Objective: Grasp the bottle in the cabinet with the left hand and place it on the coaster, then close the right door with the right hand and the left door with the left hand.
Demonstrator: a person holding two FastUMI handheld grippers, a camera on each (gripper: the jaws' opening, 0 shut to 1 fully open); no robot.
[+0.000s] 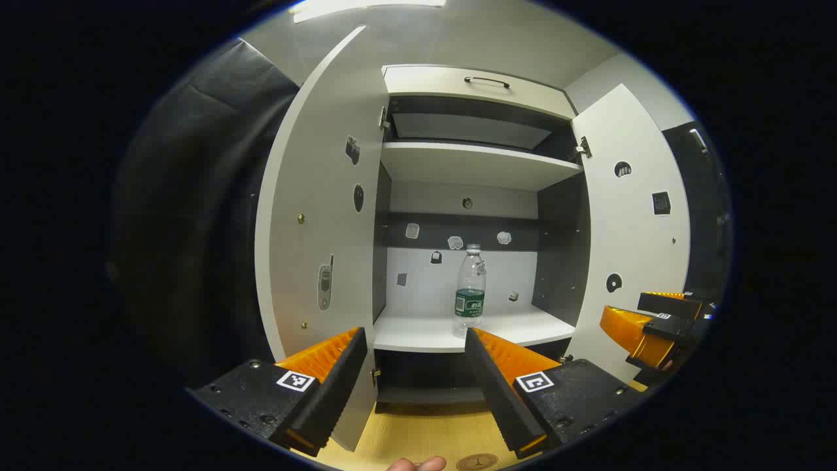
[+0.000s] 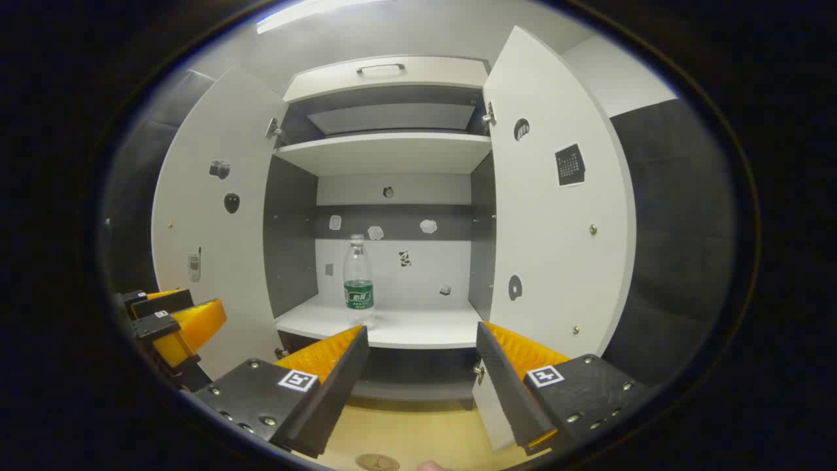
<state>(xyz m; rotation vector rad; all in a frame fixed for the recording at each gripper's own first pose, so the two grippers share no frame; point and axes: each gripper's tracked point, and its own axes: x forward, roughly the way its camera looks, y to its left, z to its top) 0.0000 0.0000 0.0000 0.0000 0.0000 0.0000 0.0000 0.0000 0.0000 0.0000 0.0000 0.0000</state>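
A clear plastic bottle (image 1: 469, 288) (image 2: 358, 281) with a green label stands upright on the cabinet's lower shelf (image 1: 425, 333) (image 2: 405, 327). Both doors hang wide: the left door (image 1: 320, 216) (image 2: 209, 229) and the right door (image 1: 631, 229) (image 2: 556, 209). My left gripper (image 1: 415, 340) is open, well in front of the shelf, holding nothing. Beside it, my right gripper (image 2: 422, 337) is open and holds nothing either. Each gripper appears at the edge of the other's view (image 1: 644, 327) (image 2: 176, 320). A round brown coaster (image 1: 476, 462) (image 2: 377, 462) lies on the wooden surface below.
An upper shelf (image 1: 471, 163) and a top drawer with a handle (image 1: 487, 82) sit above the bottle. Small stickers dot the cabinet's back wall and doors. A fingertip (image 1: 415, 464) shows at the bottom edge near the coaster. Dark booth wall flanks both doors.
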